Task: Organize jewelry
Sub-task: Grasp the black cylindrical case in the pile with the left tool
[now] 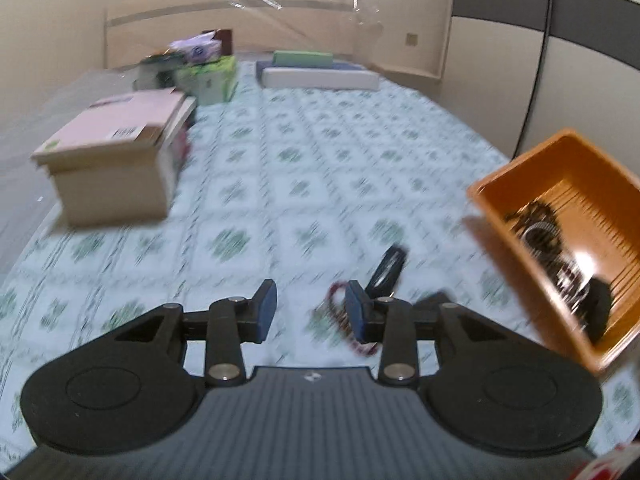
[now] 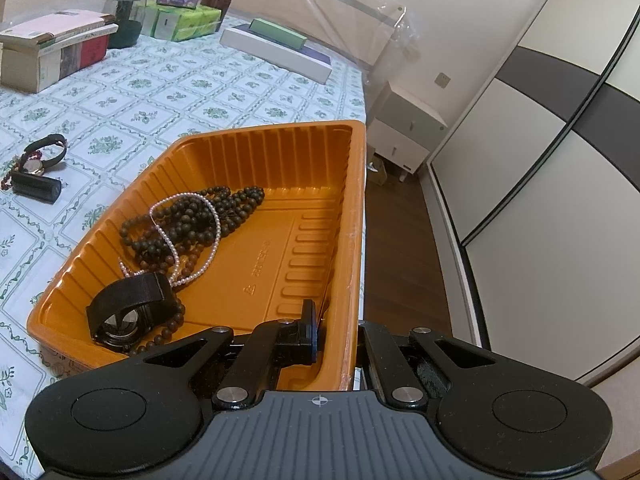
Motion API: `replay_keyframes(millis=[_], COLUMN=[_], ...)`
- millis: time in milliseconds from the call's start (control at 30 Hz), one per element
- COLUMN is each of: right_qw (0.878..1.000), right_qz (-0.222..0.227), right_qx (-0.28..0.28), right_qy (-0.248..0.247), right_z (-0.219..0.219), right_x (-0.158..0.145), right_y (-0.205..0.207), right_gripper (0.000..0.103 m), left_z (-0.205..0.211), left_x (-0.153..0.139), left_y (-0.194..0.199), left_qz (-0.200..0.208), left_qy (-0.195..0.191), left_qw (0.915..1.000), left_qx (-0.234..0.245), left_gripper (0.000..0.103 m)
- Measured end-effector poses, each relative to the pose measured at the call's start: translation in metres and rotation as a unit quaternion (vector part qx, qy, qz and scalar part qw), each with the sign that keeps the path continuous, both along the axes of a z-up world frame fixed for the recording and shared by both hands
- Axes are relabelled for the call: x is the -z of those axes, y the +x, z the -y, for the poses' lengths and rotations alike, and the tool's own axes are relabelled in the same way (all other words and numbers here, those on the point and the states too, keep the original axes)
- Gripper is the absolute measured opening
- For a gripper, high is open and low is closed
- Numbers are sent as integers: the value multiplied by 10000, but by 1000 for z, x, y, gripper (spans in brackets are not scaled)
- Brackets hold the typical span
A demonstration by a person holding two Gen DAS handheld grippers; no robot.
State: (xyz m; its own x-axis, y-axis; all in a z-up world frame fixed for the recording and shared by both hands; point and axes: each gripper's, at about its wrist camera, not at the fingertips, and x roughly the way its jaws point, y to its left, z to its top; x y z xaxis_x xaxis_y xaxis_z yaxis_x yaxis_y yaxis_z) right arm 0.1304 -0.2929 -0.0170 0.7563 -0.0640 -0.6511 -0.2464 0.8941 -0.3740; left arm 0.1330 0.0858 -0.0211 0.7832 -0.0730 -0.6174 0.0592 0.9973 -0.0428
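Note:
My left gripper (image 1: pixel 311 296) hangs open over the flowered cloth with nothing between its blue pads. Just behind its right finger lie a red bead bracelet (image 1: pixel 336 312) and a dark wristwatch (image 1: pixel 387 270), both blurred. In the right wrist view the same wristwatch (image 2: pixel 44 152) lies at the far left beside a black cylinder (image 2: pixel 36 188). The orange tray (image 2: pixel 358 200) holds dark wooden beads (image 2: pixel 192 220), a pearl string (image 2: pixel 216 236) and a black-strapped watch (image 2: pixel 128 312). My right gripper (image 2: pixel 338 336) is shut on the tray's near wall, one finger inside and one outside.
A stack of books (image 1: pixel 116 160) sits at the left, green boxes (image 1: pixel 208 76) and long flat boxes (image 1: pixel 320 76) at the far end. A dark jar (image 2: pixel 124 12) stands near the books. The tray lies by the surface's right edge, with a bedside cabinet (image 2: pixel 404 128) and wardrobe doors (image 2: pixel 540 160) beyond.

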Motion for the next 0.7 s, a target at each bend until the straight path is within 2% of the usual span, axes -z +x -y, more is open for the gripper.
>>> replay_keyframes(millis=[133, 200, 233, 367, 567, 700], right_qw=[10000, 10000, 10000, 10000, 10000, 10000], right_qz=[-13, -11, -11, -13, -9, -18], right_qx=[-3, -4, -5, -3, -5, -20], right_qy=[-14, -21, -21, -19, -20, -39], right_z=[1, 1, 2, 2, 2, 0], right_x=[1, 1, 1, 1, 1, 2], right_y=[0, -1, 0, -1, -1, -1], right_gripper=[4, 4, 4, 4, 4, 4], left_z=[-4, 2, 8, 39, 79, 94], left_x=[18, 24, 27, 33, 37, 43], left_y=[-12, -14, -14, -11, 0, 11], left_qz=[-163, -183, -171, -34, 65, 18], left_qy=[-29, -77, -89, -193, -241, -121], left_qw=[9998, 9998, 9998, 9998, 9997, 9992], left_qx=[-108, -84, -71, 18, -49, -389], left_gripper=[43, 54, 65, 83, 91, 93])
